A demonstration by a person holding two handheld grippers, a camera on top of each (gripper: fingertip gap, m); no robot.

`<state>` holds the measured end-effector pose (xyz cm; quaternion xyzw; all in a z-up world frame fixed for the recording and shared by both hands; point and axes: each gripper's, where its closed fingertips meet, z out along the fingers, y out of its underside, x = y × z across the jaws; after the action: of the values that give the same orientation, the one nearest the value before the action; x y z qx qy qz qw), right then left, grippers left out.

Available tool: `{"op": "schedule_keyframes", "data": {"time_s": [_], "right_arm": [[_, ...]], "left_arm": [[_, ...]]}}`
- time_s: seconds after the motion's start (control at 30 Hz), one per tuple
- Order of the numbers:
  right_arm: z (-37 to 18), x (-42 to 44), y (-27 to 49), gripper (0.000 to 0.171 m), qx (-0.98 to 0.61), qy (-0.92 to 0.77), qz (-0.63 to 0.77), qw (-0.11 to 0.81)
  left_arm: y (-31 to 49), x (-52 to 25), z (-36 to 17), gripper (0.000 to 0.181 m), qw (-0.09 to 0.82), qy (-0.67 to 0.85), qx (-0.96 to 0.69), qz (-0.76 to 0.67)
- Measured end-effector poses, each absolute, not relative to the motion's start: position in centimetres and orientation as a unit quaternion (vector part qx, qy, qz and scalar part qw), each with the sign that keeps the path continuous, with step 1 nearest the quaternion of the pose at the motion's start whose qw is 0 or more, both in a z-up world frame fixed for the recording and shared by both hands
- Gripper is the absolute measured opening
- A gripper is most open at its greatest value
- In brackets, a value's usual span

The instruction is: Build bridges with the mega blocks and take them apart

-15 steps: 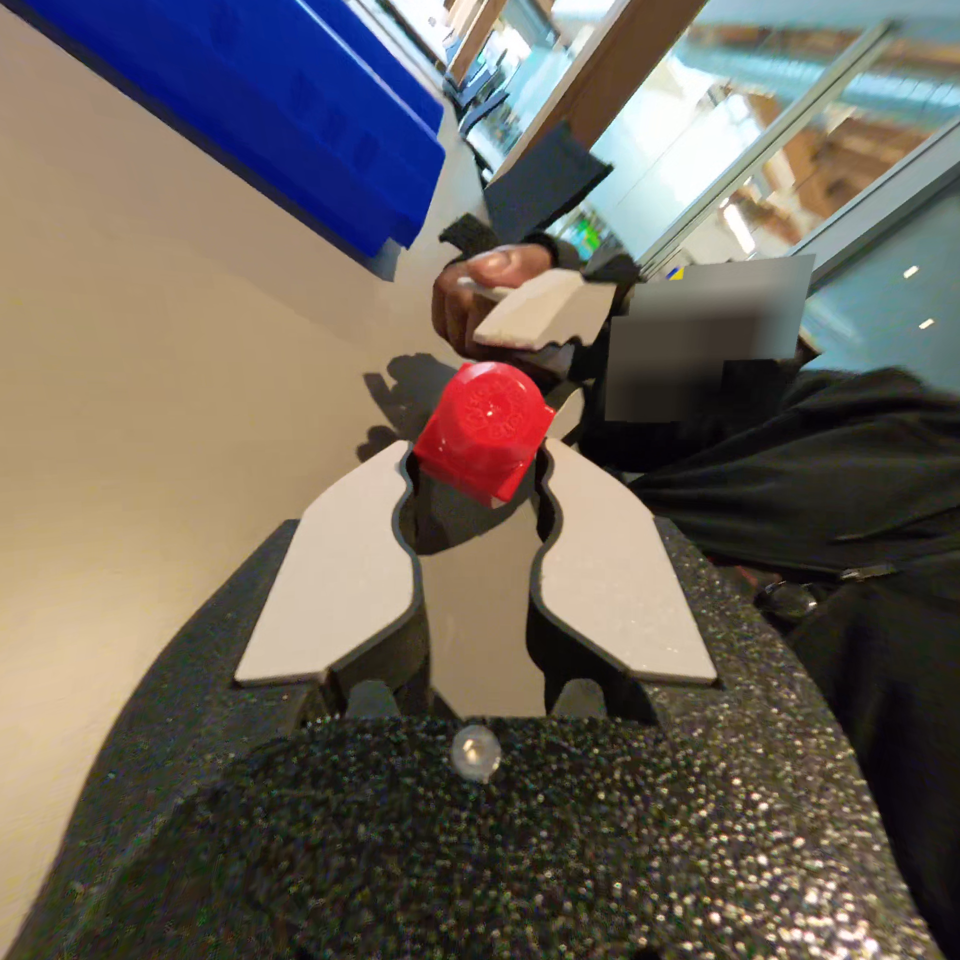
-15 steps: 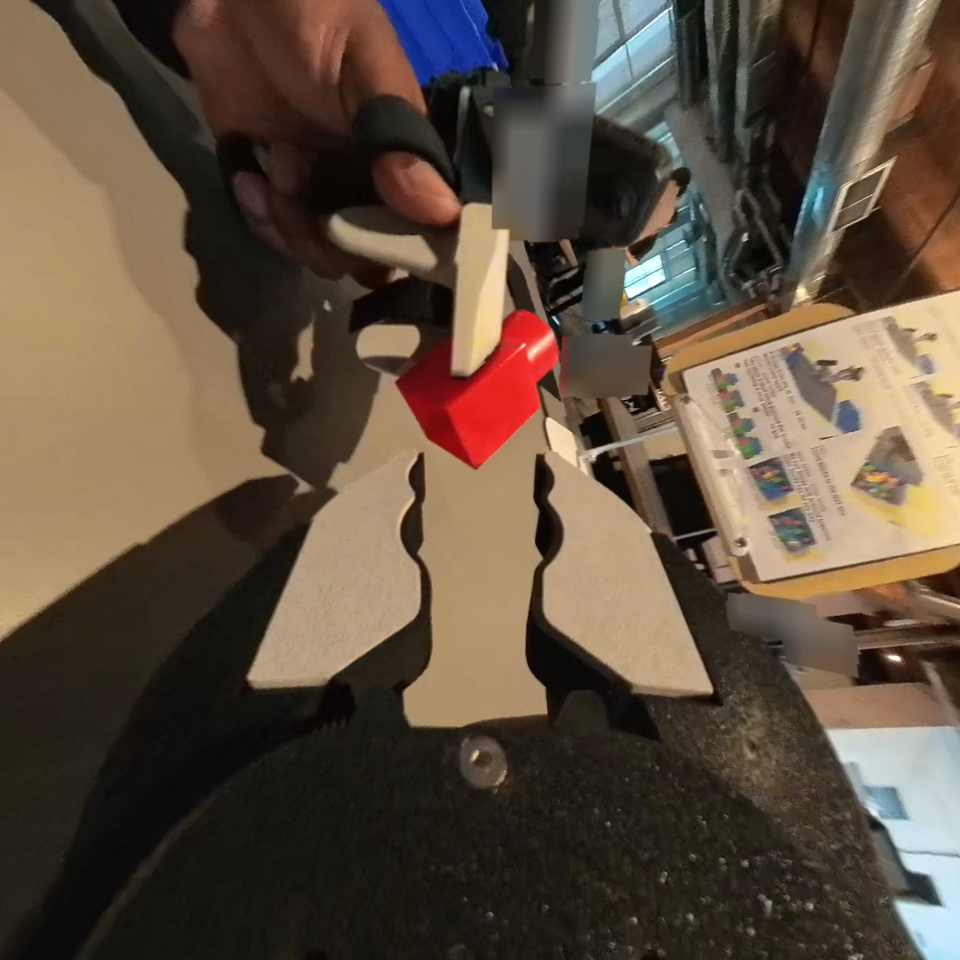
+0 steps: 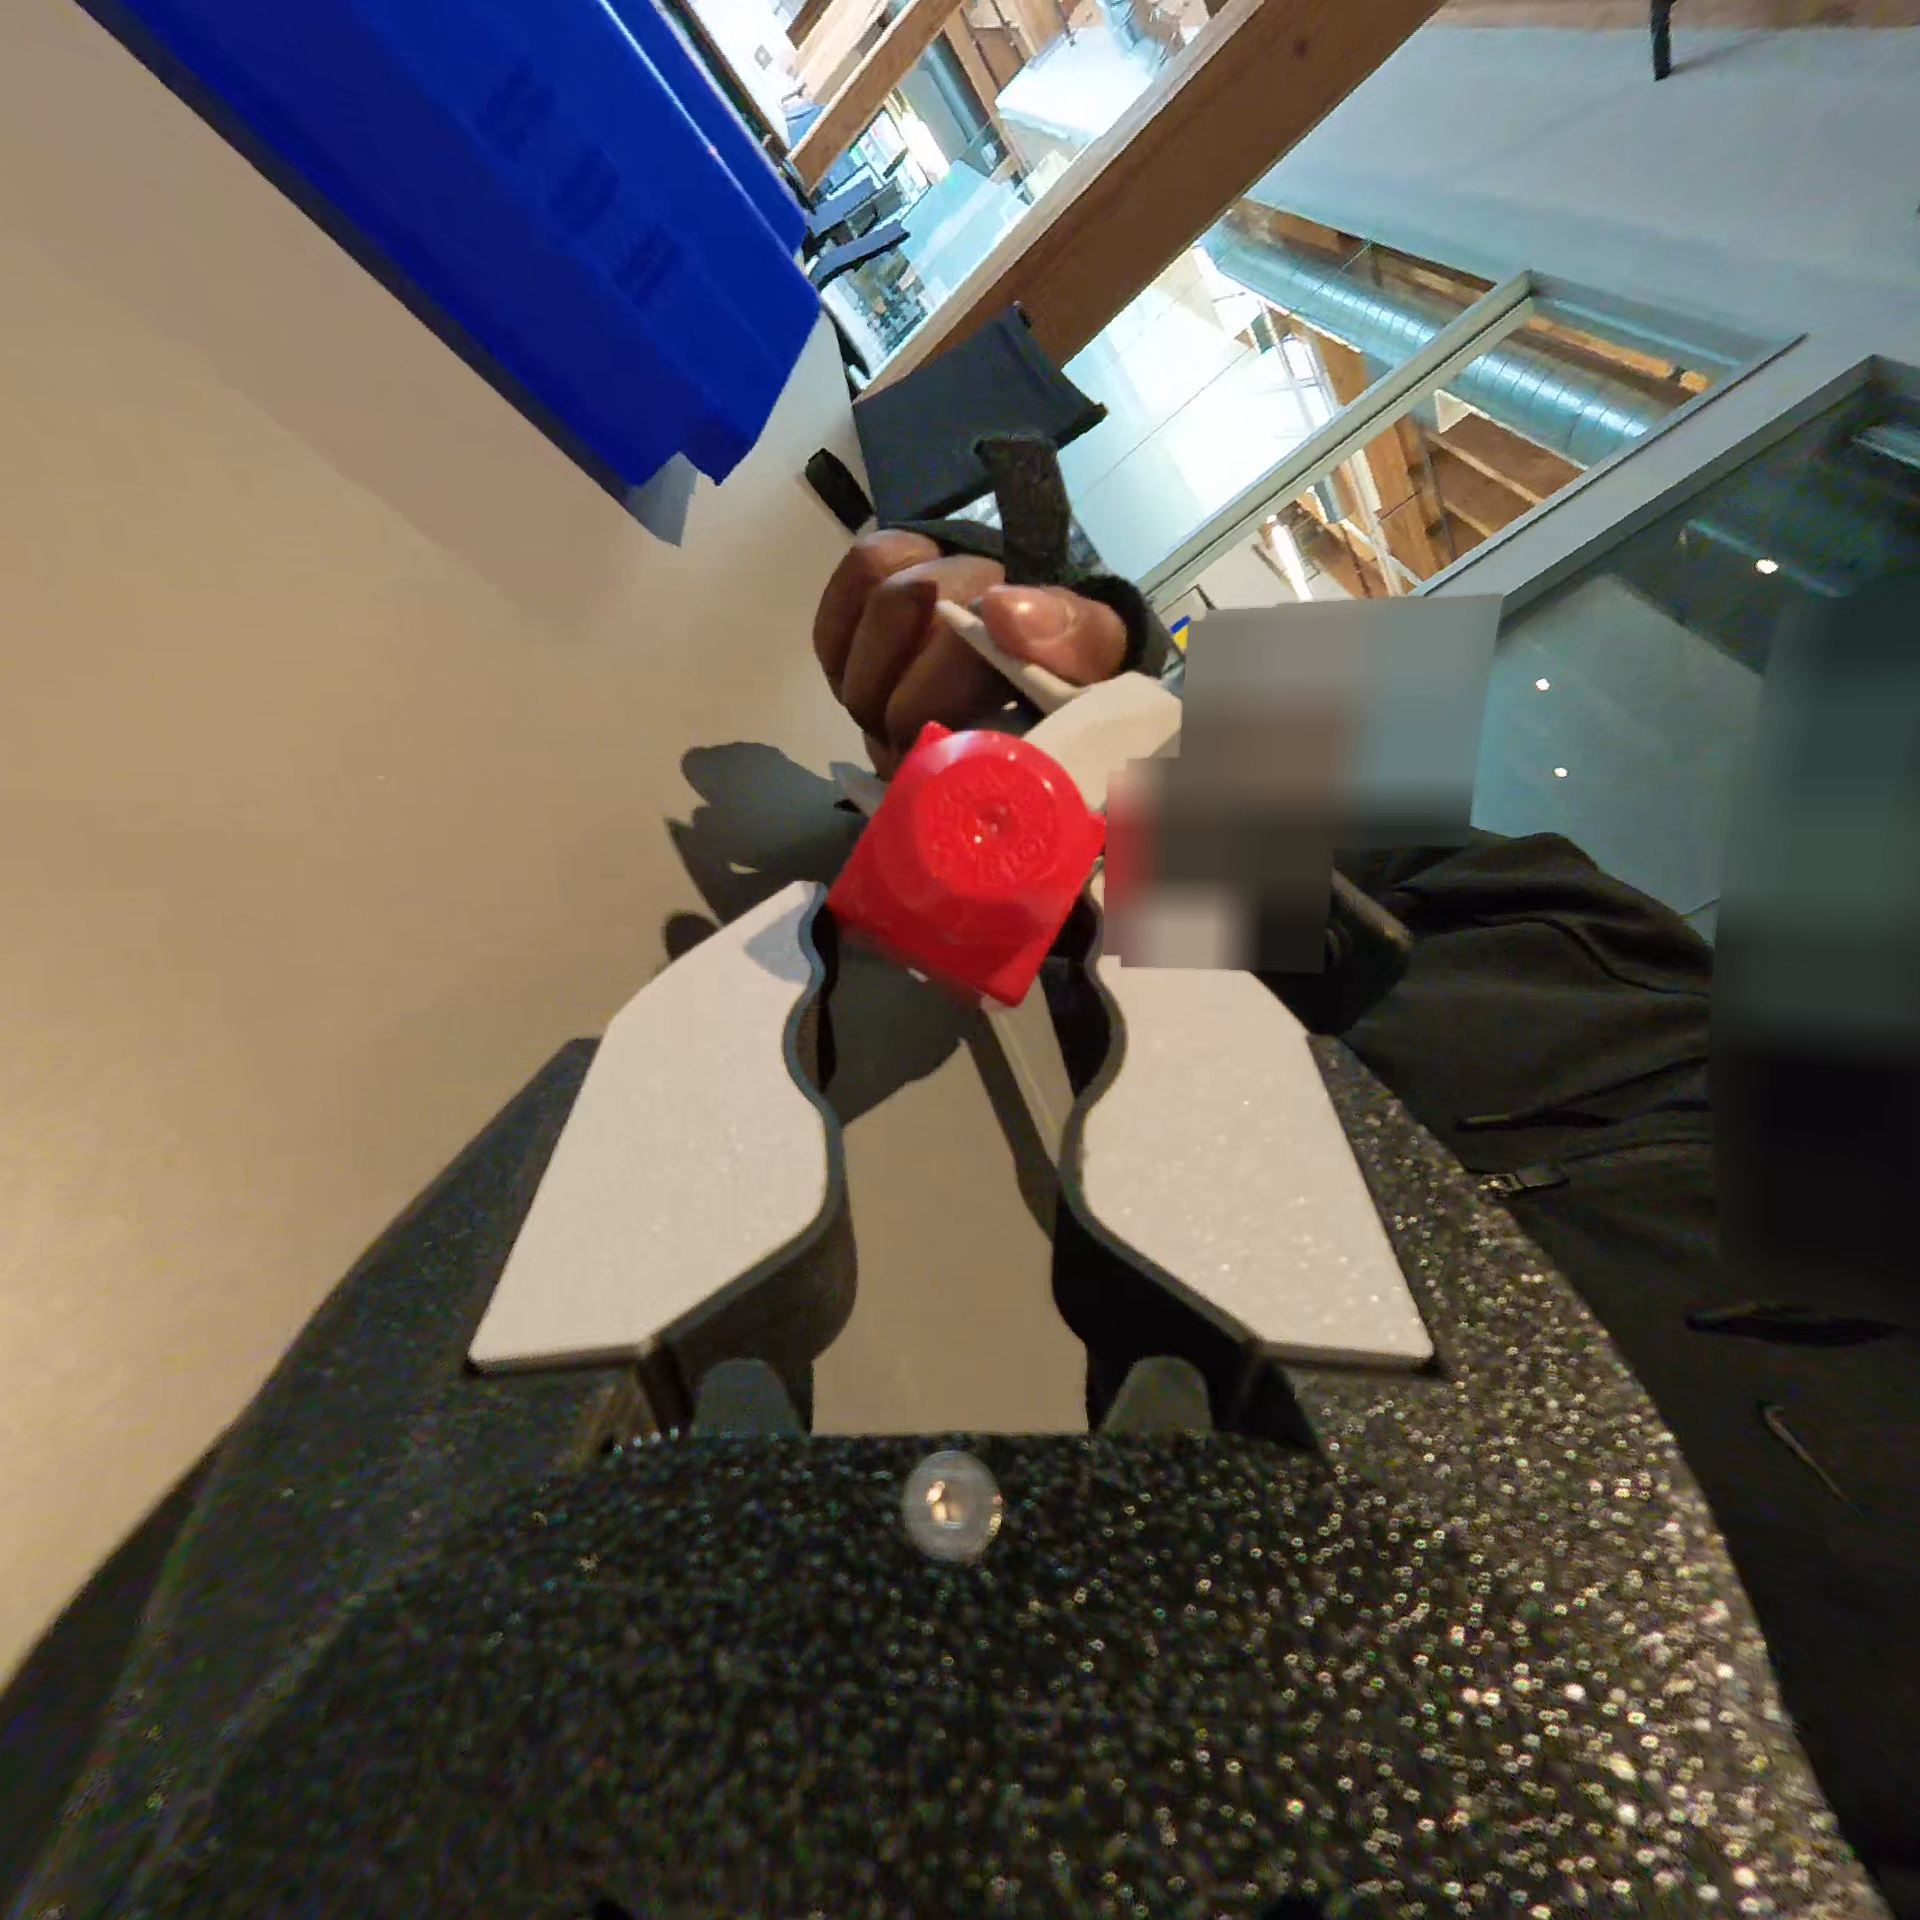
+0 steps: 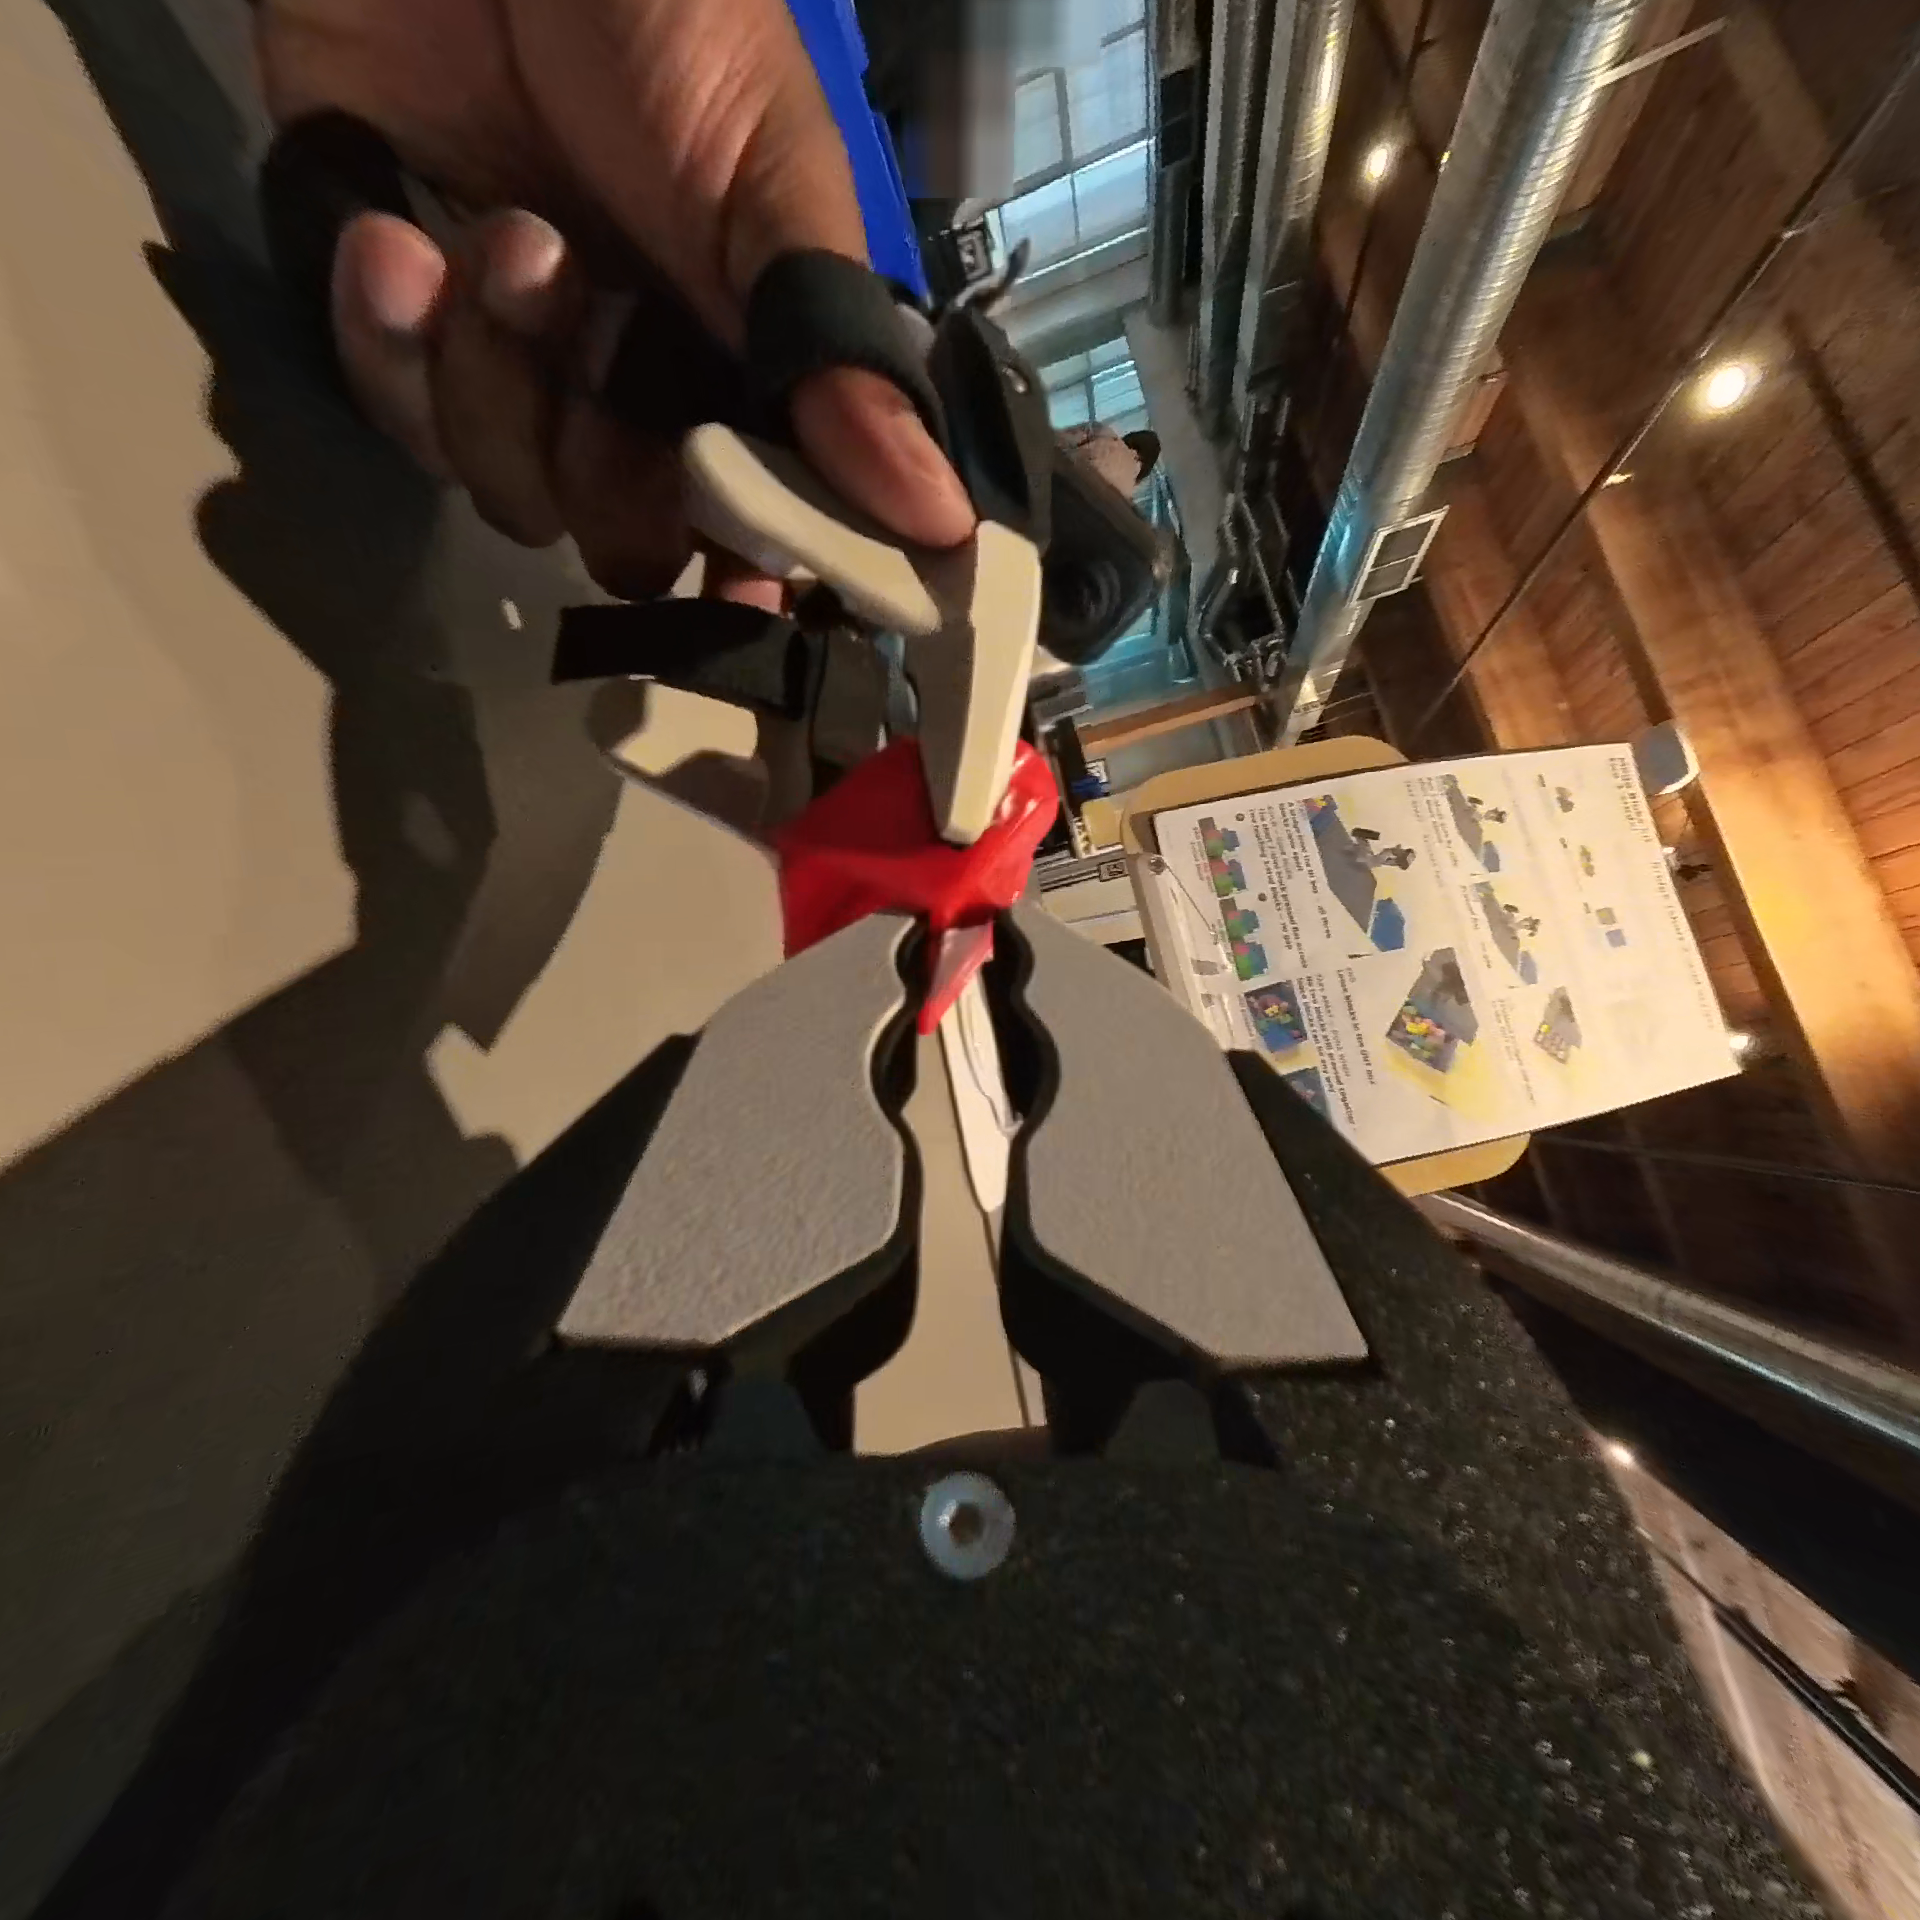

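Since half a second ago our right tool (image 4: 961, 940) has closed in on the red block (image 3: 961, 868) — its fingers now pinch one end, while our left tool (image 3: 951, 935) clamps the other. Both hold it above the counter (image 3: 260, 831), near a blue bin (image 3: 499, 208).

Left gripper (image 3: 951, 935): black speckled body, grey wavy-edged fingers (image 3: 686, 1132), silver screw (image 3: 951, 1504) at 6 o'clock. Person: black sleeve (image 3: 1558, 997), black finger strap (image 4: 831, 312).
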<state>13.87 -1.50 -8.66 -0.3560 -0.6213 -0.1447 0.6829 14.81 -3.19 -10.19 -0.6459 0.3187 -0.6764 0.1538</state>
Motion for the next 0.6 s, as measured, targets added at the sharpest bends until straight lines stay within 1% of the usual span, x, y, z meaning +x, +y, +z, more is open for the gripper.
{"op": "schedule_keyframes", "data": {"time_s": [0.1,0.17,0.27,0.37,0.43,0.5,0.57,0.6], "right_arm": [[-7.8,14.2,-1.1,0.002,-0.366,-0.604,-0.156,0.691],[-7.2,14.5,-1.0,0.002,-0.379,-0.591,-0.146,0.697],[-5.9,15.4,-0.6,0.002,-0.392,-0.567,-0.145,0.71],[-2.4,17.6,-0.2,0.002,-0.378,-0.514,-0.173,0.751],[1.1,20.9,0.4,0.001,-0.374,-0.455,-0.213,0.78],[3.6,25.8,2.3,0.002,-0.418,-0.396,-0.24,0.781],[4.5,32.0,4.8,0.002,-0.488,-0.333,-0.252,0.766],[4.0,35.2,6.3,0.002,-0.535,-0.308,-0.249,0.746]], "left_arm": [[-3.4,14.8,-10.1,0.041,0.146,0.32,-0.64,-0.684],[-3.2,14.8,-9.5,0.042,0.16,0.318,-0.627,-0.693],[-1.7,14.3,-8.5,0.052,0.217,0.303,-0.613,-0.697],[-0.3,13.3,-8.2,0.054,0.266,0.296,-0.621,-0.675],[0.2,12.9,-8.6,0.053,0.281,0.3,-0.635,-0.654],[0.6,12.7,-9.1,0.052,0.287,0.302,-0.648,-0.637],[0.7,12.8,-9.4,0.051,0.288,0.303,-0.656,-0.628],[0.8,12.9,-9.6,0.05,0.286,0.304,-0.658,-0.627]]}}
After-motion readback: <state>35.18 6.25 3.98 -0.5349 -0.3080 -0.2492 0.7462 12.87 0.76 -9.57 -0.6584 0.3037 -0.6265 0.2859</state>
